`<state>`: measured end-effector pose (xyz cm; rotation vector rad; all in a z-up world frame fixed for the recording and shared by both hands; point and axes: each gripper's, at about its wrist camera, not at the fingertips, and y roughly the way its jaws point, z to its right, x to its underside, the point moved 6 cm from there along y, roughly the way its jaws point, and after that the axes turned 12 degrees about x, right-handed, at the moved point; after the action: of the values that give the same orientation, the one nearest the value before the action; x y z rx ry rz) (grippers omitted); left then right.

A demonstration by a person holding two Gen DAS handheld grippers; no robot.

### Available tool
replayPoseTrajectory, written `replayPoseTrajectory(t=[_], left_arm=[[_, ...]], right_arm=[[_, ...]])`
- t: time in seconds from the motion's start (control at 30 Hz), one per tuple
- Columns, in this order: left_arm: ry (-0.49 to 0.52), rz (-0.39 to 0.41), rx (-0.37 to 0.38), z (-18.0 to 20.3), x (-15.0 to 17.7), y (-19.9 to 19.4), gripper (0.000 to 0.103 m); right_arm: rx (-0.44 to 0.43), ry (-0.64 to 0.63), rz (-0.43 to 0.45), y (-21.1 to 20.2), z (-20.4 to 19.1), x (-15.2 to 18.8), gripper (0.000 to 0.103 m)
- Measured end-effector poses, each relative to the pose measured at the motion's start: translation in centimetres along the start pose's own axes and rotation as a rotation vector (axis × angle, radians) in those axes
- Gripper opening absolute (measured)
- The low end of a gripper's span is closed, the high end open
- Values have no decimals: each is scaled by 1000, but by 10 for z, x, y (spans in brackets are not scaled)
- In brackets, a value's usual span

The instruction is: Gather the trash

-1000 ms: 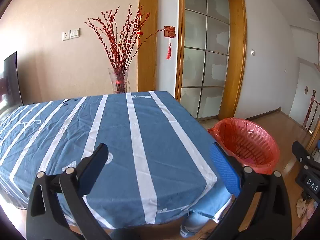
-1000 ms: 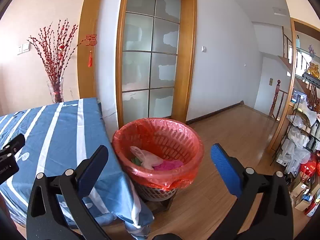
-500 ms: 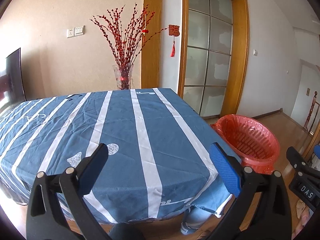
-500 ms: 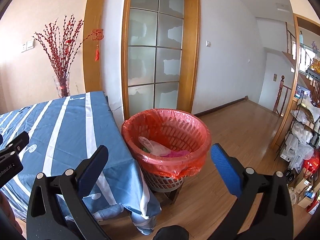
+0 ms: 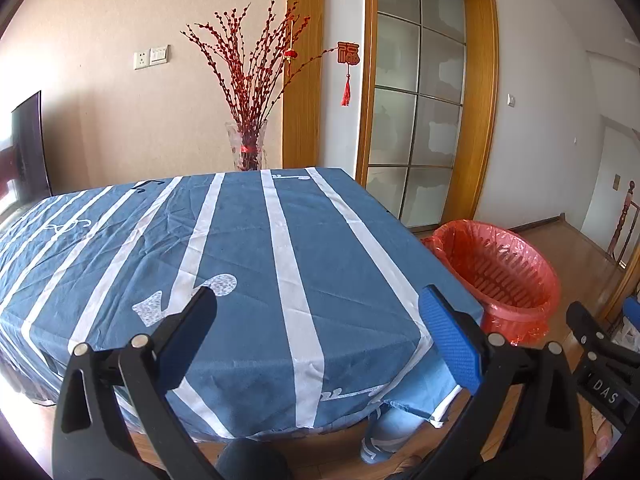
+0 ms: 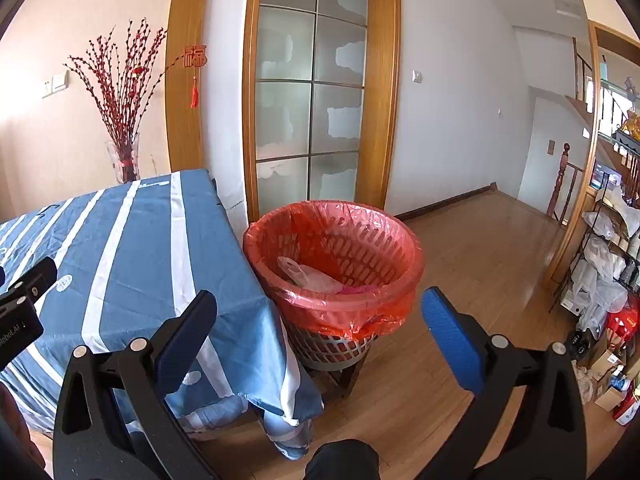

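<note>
Right wrist view shows the right gripper [image 6: 318, 320] with fingers spread wide and holding nothing, facing the upright, red-lined trash basket [image 6: 334, 276] standing on the wood floor [image 6: 480, 264] just beside the striped blue tablecloth [image 6: 132, 248], while the left gripper [image 5: 318, 320], likewise spread and unladen, hangs over that cloth before a vase of red branches [image 5: 248, 144].

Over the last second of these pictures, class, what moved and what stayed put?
Both wrist views pulled back and rose: the blue striped tablecloth and red-lined plastic waste basket sit farther off. Nothing was gripped or released. The left gripper and right gripper stayed open and empty; the crumpled bags in the basket stayed put.
</note>
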<state>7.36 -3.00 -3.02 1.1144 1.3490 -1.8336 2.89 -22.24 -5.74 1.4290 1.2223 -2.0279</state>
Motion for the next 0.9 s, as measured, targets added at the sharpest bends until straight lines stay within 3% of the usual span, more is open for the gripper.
replayPoseTrajectory(t=[0.9], left_arm=[[4,3,4,2,3,-4,99]], right_arm=[[9,-9,-9,-4,2,8,101]])
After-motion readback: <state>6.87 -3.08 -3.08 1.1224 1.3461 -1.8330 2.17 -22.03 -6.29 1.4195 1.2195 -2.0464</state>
